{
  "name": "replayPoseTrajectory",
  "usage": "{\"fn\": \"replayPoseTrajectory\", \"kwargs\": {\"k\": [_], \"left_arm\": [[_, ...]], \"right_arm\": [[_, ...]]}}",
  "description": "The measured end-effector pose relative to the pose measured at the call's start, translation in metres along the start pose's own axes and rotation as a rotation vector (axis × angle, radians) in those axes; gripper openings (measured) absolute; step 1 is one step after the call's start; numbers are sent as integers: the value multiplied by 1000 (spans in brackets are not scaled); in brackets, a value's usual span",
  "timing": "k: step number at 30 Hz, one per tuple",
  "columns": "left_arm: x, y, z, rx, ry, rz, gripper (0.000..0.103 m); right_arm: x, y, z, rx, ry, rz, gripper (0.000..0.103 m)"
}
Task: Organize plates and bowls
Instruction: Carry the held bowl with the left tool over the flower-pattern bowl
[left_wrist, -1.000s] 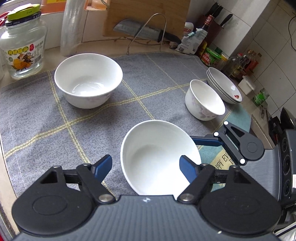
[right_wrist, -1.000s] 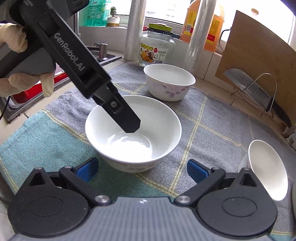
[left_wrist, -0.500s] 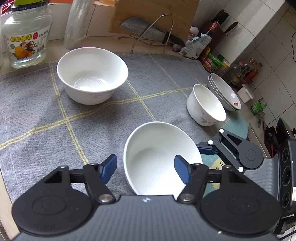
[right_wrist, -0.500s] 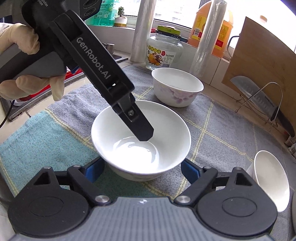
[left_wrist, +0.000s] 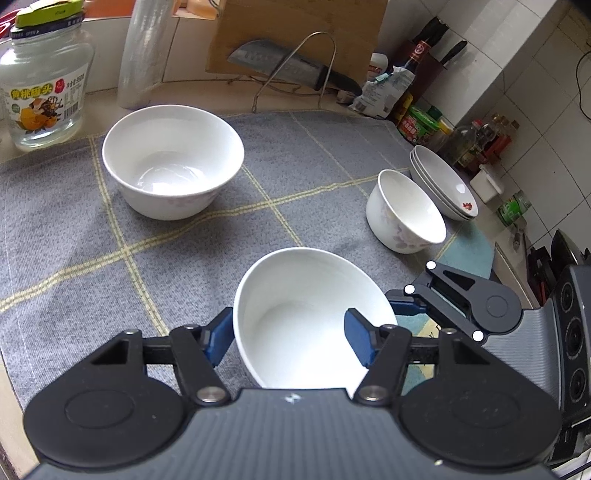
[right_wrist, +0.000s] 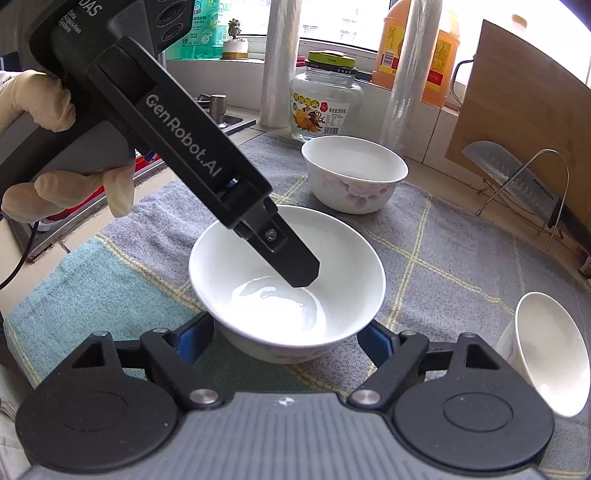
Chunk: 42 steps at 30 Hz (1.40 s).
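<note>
Left tongs (left_wrist: 287, 339) stood at a middling gap, holding nothing. One blue pad lay just outside the left wall of the near bowl (left_wrist: 306, 317). The other pad sat over its interior, and the right wrist view confirmed a finger dipped inside the rim. That bowl rested on the grey cloth (left_wrist: 110, 258) covering the tabletop, in front of the rear bowl (left_wrist: 171, 166).

Right tongs (right_wrist: 286, 339) were spread wide, pads flanking the lower wall of the same near bowl. I could not tell whether either pad touched it.

Further right, the small bowl (left_wrist: 404, 214) stood just beside the stacked plates (left_wrist: 443, 184); I could not tell whether the two touched.

Assessment: I judged the near bowl to be glazed ceramic, so rigid, moderately heavy for a pinch grip, slick-surfaced and liable to chip or shatter. The curved outer wall offered poor purchase low down. I considered the rim wall the soundest hold, with one pad inside and one outside, as the left tongs were placed. Closure should be firm and the lift level, since a tilted bowl could pivot out between the pads.
</note>
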<state>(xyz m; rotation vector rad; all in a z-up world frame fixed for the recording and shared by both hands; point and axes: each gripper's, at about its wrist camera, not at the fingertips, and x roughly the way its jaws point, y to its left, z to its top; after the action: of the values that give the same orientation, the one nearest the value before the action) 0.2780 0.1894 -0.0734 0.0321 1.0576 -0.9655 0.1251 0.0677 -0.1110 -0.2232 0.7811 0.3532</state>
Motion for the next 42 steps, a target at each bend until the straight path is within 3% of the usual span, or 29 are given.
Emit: {"fn": "replayPoseTrajectory", "kwargs": {"k": [18, 42], "left_arm": [[-9, -18, 12, 16, -11, 28, 62], [28, -95, 62, 51, -46, 62, 63]], "right_arm": [[-13, -8, 7, -10, -9, 6, 88], [-57, -95, -7, -30, -59, -7, 88]]}}
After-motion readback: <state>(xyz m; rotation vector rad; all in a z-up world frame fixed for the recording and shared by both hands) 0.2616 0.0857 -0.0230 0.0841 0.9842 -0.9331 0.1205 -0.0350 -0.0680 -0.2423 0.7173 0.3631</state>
